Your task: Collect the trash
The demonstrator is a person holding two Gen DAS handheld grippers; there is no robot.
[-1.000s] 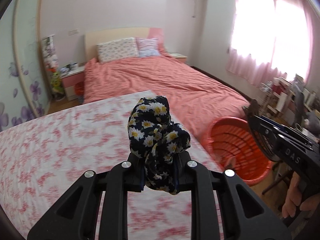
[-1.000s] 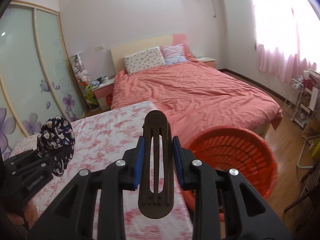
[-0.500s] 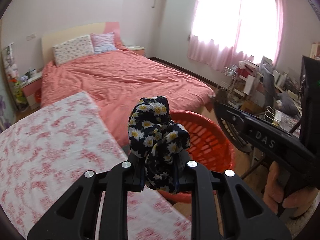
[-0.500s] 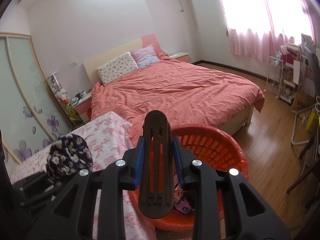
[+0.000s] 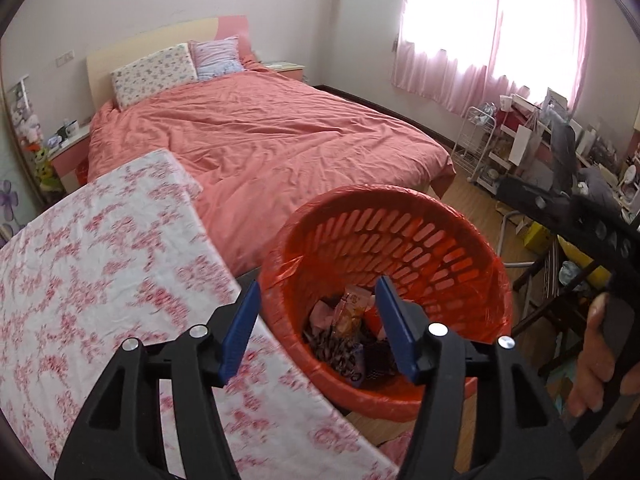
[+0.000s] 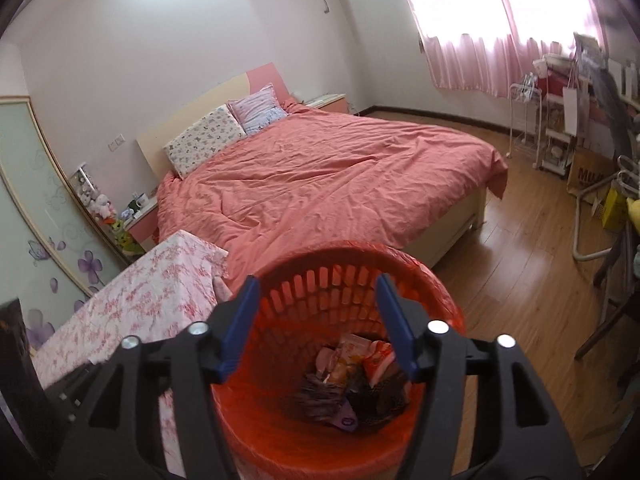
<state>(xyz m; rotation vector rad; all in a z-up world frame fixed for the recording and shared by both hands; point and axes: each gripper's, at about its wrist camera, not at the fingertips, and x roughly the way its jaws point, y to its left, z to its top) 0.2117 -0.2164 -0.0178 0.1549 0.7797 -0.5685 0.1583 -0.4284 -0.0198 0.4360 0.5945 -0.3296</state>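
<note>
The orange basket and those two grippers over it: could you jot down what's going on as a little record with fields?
place: bedroom, beside a bed with a coral cover
basket: orange basket, plastic-lined, on the floor next to a floral-covered table
basket contents: wrappers and dark items at the bottom
left gripper: jaws opening, nothing between them
right gripper: jaws opening, nothing between them

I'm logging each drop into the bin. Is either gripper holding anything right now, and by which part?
Nothing is held. The left gripper and right gripper are both opening with empty jaws above the orange basket.
</note>
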